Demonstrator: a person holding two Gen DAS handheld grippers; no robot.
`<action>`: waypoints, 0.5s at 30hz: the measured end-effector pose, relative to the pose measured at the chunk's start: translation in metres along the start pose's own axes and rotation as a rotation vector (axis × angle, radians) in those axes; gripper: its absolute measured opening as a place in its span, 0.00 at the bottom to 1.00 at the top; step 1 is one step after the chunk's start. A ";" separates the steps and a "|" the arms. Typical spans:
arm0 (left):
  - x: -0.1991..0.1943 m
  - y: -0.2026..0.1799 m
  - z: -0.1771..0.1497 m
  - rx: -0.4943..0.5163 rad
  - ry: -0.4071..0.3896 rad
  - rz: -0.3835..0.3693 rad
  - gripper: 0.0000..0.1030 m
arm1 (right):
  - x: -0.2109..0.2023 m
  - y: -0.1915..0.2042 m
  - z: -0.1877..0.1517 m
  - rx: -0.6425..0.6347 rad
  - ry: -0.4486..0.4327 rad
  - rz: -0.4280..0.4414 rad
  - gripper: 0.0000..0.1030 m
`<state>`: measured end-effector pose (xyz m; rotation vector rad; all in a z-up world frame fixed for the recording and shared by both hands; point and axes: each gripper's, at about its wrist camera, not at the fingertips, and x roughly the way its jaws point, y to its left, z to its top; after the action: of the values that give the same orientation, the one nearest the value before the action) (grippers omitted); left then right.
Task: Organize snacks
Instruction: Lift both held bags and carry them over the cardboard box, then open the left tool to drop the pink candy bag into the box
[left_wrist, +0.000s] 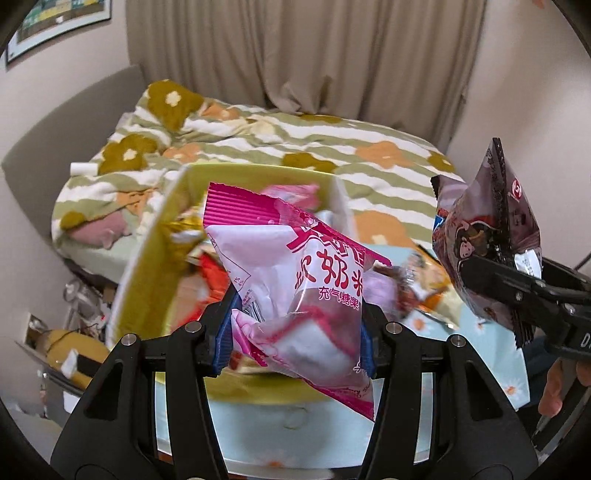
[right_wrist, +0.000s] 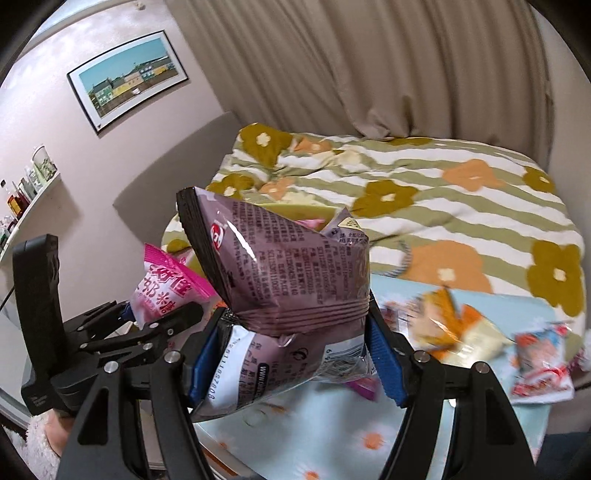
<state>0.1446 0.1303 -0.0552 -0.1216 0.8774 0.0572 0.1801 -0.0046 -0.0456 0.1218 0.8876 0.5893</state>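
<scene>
Our left hand-held gripper (left_wrist: 295, 332) is clamped on a pink-and-white candy bag (left_wrist: 295, 291), its blue pads (left_wrist: 223, 332) pinching the bag's lower half; the bag hangs in the air over the near wall of the yellow-green box (left_wrist: 155, 254). Our right hand-held gripper (right_wrist: 295, 350) is closed around a mauve snack bag (right_wrist: 280, 266), also lifted, held off to the right of the box.

Step in hand, as we judge it: drop both bags into the box. To do it well we should carry the pink bag forward past the near rim before letting go, since it sits right above that edge and could slide out onto the surface (left_wrist: 258, 432). One bag at a time seems safer; the two bags are near each other.

The box already holds several wrappers, so room inside is limited, more open toward the far wall. Loose snacks (right_wrist: 450, 325) lie on the surface to the right; the bed (left_wrist: 295, 147) is just behind the box.
</scene>
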 end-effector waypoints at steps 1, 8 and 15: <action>0.003 0.011 0.003 -0.005 0.007 0.000 0.50 | 0.010 0.008 0.004 0.001 0.006 0.004 0.66; 0.045 0.078 0.018 -0.027 0.086 -0.024 0.50 | 0.061 0.044 0.023 0.029 0.044 -0.022 0.66; 0.088 0.118 0.019 -0.032 0.182 -0.091 0.87 | 0.090 0.058 0.022 0.114 0.075 -0.079 0.66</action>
<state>0.2036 0.2496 -0.1212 -0.1990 1.0521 -0.0254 0.2151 0.0950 -0.0739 0.1681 0.9944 0.4716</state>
